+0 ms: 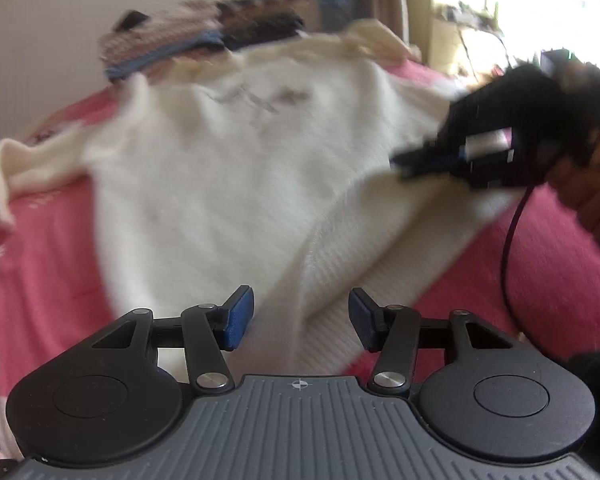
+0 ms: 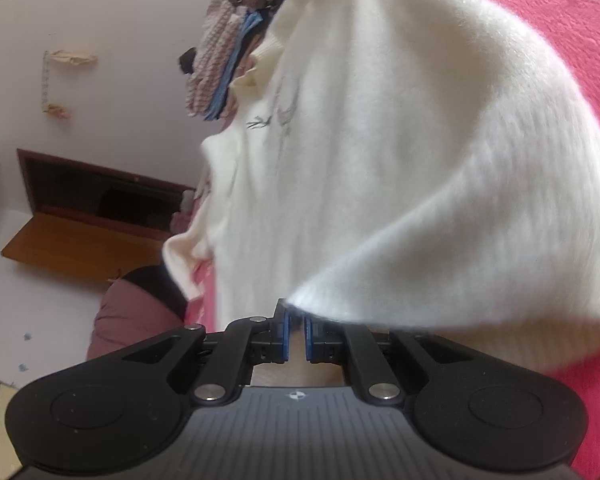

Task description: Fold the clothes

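Observation:
A fluffy white sweater [image 1: 220, 168] lies spread on a pink bed cover [image 1: 560, 260], with a small dark print on its chest. My left gripper [image 1: 300, 314] is open just above the ribbed hem at the near edge, and its blue pads [image 1: 240, 316] are clear of the cloth. My right gripper [image 1: 404, 164] comes in from the right, its tips on the sweater's side edge. In the right wrist view, the right gripper [image 2: 296, 320] has its pads nearly together on a corner of the white sweater [image 2: 420, 160], which bulges up over the fingers.
A pile of folded knitwear [image 1: 204, 36] sits at the far end of the bed against the wall. A person's hand [image 1: 592, 200] holds the right gripper, and a black cable [image 1: 508, 248] hangs from it. A wooden shelf [image 2: 84, 240] sticks out from the wall.

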Demonstrator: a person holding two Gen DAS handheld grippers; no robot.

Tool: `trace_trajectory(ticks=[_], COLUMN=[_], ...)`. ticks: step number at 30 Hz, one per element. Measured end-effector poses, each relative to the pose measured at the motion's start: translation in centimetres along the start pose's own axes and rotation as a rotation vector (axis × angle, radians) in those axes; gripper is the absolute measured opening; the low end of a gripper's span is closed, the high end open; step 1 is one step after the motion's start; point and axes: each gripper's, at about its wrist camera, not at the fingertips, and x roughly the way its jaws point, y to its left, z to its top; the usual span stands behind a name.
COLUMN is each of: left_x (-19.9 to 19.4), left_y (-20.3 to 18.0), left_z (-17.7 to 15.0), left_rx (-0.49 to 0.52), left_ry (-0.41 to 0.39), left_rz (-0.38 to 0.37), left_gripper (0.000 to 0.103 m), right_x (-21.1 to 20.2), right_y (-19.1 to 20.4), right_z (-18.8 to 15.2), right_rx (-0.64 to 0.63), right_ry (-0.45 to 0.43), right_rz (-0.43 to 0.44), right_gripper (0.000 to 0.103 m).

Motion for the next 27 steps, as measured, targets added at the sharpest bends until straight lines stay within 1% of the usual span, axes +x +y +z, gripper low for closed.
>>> trace_trajectory(ticks=[1,3,4,5,7,9,11,12,14,16,18,21,23,26,27], left_x=[-0.6,-2.2,-2.6,-2.7,-2.2,-0.9,0.8,1.4,2.7,3.0,2.8,2.7,2.7,2.8,2.9], left_y=[0.2,0.8,0.9,0.8,0.1,-1.2,-2.2,-2.3,-1.5,0.1,1.1,1.7,1.8,2.0,2.2], left_z=[0.2,0.5,0.6,0.6,0.3,-0.4,-1.5,-1.9,-2.2,-1.8,-1.4,-0.9,-0.7,-0.8,-0.8], left_rx=[-0.022,-0.078,-0.091,-0.093,-0.058,0.011,0.057,0.058,0.018,-0.063,-0.135,-0.159,-0.170,-0.212,-0.231], left_ry=[-0.030,-0.106,-0.119,-0.114,-0.073,-0.009,0.043,0.050,0.074,0.067,0.062,0.070,0.073,0.075,0.077], left_rz=[0.009,-0.009,-0.030,-0.053,-0.103,-0.140,-0.155,-0.145,-0.119,-0.135,-0.150,-0.155,-0.159,-0.157,-0.155], left_gripper=[0.052,0.052,0.052,0.053,0.052,0.052,0.052,0.052,0.051,0.051,0.051,0.051,0.052,0.052,0.052], right_x=[0.3,1.2,1.6,1.9,2.6,3.0,3.1,2.9,2.3,0.8,-0.9,-3.7,-4.7,-6.0,-6.0], right_y=[-0.4,-1.2,-1.3,-1.4,-1.5,-1.4,-1.3,-1.3,-1.2,-0.9,-0.6,-0.6,-0.9,-1.5,-1.8], right_z=[0.3,0.9,1.2,1.4,1.8,2.2,2.4,2.4,2.5,2.2,1.8,0.6,-0.9,-3.2,-3.7], right_rx=[0.010,0.032,0.037,0.042,0.041,0.030,0.021,0.017,0.004,-0.025,-0.059,-0.078,-0.064,-0.036,-0.018], right_ry=[-0.005,-0.012,-0.014,-0.016,-0.018,-0.013,-0.001,0.006,0.018,0.013,0.003,0.009,0.039,0.082,0.080], right_rz=[-0.008,-0.015,-0.010,-0.006,-0.001,-0.006,-0.009,-0.010,-0.017,-0.033,-0.042,-0.033,-0.060,-0.110,-0.114], right_gripper=[0.008,0.007,0.007,0.006,0.006,0.004,0.004,0.004,0.006,0.012,0.025,0.033,0.034,0.034,0.033])
